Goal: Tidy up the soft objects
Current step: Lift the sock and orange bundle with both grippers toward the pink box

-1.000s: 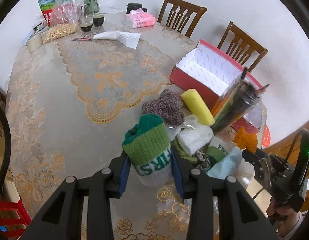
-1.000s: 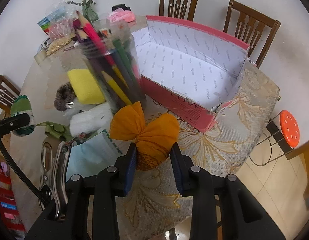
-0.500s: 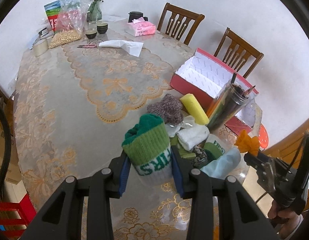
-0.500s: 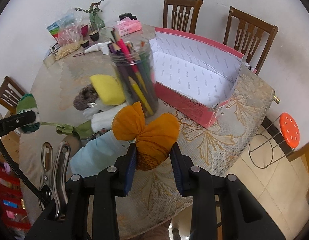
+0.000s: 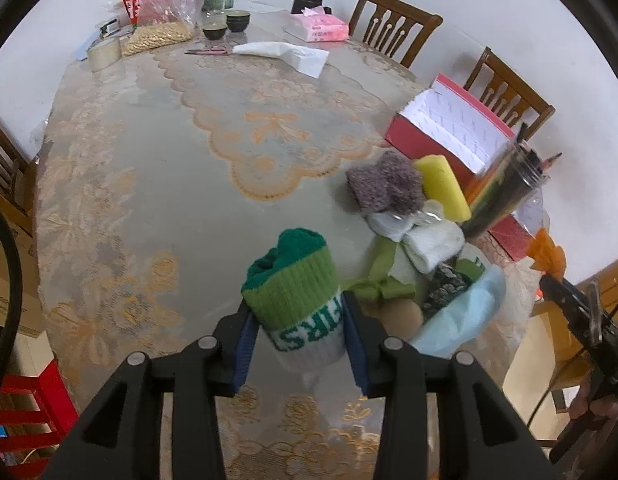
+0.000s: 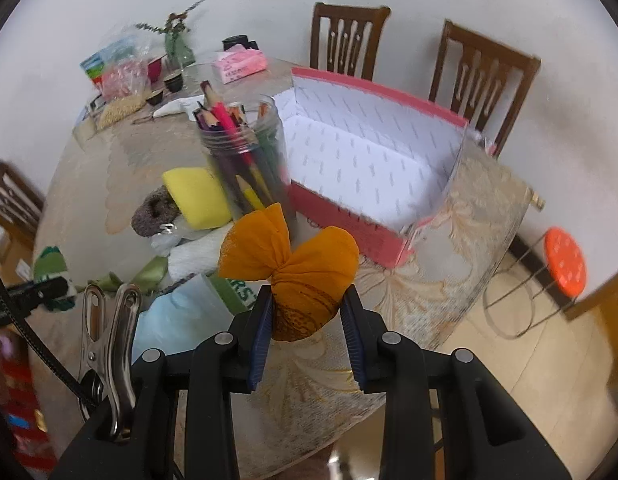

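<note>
- While both hands carry a load, each grip needs firm pressure: the left gripper (image 5: 299,344) has its fingers pinching a rolled green sock (image 5: 295,300), the right gripper (image 6: 307,330) an orange cloth bundle (image 6: 297,272).
- Beyond the right fingers the open red box (image 6: 373,168) looks the likely goal.
- Just ahead of them, a jar of pencils (image 6: 245,164) blocks the direct path, so lifting over seems wise.
- Right of the left fingers, a grey knit piece (image 5: 383,188) and yellow sponge (image 5: 443,188) crowd the worktop (image 5: 169,160).

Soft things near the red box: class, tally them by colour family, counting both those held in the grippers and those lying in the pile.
Green: 2, the green sock roll and the green ribbon
Yellow or orange: 2, the yellow sponge and the orange cloth
Grey: 1, the grey knit roll
White: 1, the white towel
Light blue: 1, the light blue cloth
Total: 7
</note>
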